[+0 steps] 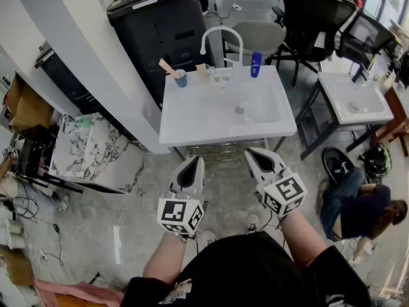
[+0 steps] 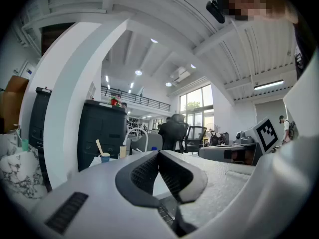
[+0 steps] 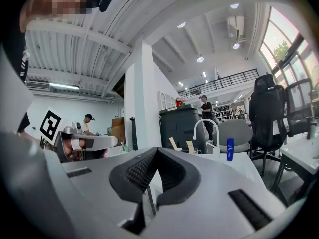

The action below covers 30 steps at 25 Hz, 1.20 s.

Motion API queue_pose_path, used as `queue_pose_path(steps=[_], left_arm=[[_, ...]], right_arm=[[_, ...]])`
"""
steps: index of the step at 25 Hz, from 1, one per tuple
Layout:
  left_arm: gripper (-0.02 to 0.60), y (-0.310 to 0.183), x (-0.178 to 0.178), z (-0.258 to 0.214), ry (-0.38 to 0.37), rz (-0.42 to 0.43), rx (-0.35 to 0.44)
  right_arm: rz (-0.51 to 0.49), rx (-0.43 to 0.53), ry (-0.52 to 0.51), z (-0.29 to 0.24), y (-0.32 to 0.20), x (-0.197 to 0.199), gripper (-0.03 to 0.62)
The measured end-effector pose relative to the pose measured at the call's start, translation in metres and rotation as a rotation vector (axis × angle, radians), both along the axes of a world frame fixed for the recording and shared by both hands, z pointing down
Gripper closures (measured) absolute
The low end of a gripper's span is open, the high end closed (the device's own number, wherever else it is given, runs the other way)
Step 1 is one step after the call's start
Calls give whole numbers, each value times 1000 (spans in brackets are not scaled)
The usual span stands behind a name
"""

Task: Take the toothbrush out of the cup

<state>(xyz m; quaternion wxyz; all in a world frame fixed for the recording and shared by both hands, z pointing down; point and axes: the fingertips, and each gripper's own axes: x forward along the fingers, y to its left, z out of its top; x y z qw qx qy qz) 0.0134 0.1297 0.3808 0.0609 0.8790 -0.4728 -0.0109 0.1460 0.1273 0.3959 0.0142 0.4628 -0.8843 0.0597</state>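
Found left tool (image 1: 192, 162) and right tool (image 1: 255, 152) held level and side by side, in front of the white sink (image 1: 192, 117) and apart from its near rim. Confirmed in the left gripper view that the left tool's jaws were pressed together with nothing between them. Confirmed the same in the right gripper view: jaws together, empty.

Located the toothbrush (image 1: 167, 68) in the blue cup (image 1: 181, 78), handle tilted up and to the left in the head view. Located that cup on the sink's back ledge, at the far left corner, well apart from both tools.

Noted a second, clear cup (image 1: 205, 73) just right of the blue one, holding a pale stick-like item too small to identify. Noted a white faucet (image 1: 221, 37) arched over the back ledge and a blue bottle (image 1: 255, 64) upright to its right. Noted a black cabinet (image 1: 156, 18) behind the sink and a person (image 1: 358, 206) sitting on the floor at right.
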Motion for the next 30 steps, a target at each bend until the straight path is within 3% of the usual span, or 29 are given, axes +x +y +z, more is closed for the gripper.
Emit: queue_pose_path(steps=[22, 30], left_arm=[[577, -1, 32, -5, -9, 1, 28], [561, -11, 59, -4, 0, -65, 31]], right_arm=[[-50, 31, -58, -5, -6, 25, 591], [-85, 45, -74, -8, -19, 59, 522]])
